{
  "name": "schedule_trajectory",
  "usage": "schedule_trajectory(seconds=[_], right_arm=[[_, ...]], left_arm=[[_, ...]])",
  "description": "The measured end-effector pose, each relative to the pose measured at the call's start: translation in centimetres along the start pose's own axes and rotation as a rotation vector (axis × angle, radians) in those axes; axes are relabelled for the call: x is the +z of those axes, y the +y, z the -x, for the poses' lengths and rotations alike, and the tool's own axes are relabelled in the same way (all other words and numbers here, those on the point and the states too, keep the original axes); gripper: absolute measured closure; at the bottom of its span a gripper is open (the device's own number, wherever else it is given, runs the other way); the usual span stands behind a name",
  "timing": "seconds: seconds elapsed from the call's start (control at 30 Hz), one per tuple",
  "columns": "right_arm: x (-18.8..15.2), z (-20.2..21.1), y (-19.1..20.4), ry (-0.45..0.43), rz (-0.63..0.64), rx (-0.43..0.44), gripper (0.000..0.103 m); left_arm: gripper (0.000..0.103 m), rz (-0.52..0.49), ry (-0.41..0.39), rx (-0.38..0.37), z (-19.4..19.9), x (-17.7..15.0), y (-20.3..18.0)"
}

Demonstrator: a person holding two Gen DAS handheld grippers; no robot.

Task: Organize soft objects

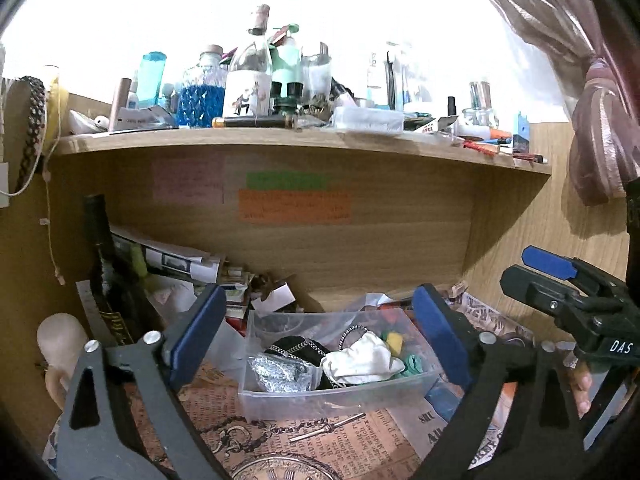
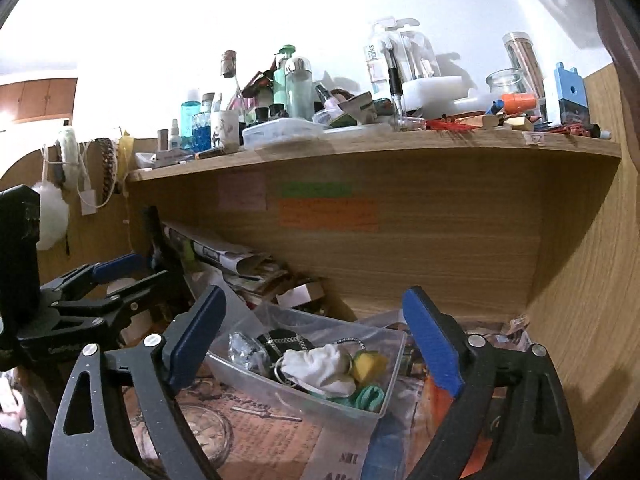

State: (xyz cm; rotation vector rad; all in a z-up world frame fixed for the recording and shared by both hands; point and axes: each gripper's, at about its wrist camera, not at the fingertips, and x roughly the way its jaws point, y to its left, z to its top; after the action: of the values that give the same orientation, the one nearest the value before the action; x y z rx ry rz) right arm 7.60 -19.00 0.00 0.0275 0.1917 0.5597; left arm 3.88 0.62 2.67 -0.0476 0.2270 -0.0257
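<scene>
Between the spread blue pads of my left hand-held gripper sits a clear plastic bin on the paper-covered surface, and the soft things lie inside it: a crumpled white cloth near the middle, a yellow sponge-like piece just behind it, and green pieces against the right wall. A silvery mesh item and a dark chained pouch fill the bin's left half. Neither pad touches the bin; my left gripper holds nothing.

My right hand-held gripper is likewise wide apart and empty, framing the same bin from a more rightward angle, with the white cloth and yellow piece showing between its pads. From the left wrist view, that right gripper hangs off to the right, near the cabinet wall.

Behind the bin, rolled papers and small boxes crowd the back-left corner beside a dark bottle. Coloured sticky notes are on the wooden back panel. Overhead, a shelf is packed with bottles, jars and pens.
</scene>
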Motion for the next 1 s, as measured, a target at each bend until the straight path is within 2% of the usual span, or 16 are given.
schedule_trajectory(seconds=[0.13,0.37,1.0], right_arm=[[-0.2,0.9,0.1,-0.019,-0.016,-0.010,0.000],[-0.4,1.3,0.2,-0.020,-0.020,-0.021,0.000],[-0.6,1.1,0.3,-0.015,-0.019,-0.020,0.000]], left_arm=[[0.004,0.004,-0.002,0.000,0.5,-0.1,-0.1],[0.001,0.005,-0.006,0.002,0.9,-0.3,-0.4],[0.000,-0.003,-0.001,0.006,0.6,-0.7,-0.9]])
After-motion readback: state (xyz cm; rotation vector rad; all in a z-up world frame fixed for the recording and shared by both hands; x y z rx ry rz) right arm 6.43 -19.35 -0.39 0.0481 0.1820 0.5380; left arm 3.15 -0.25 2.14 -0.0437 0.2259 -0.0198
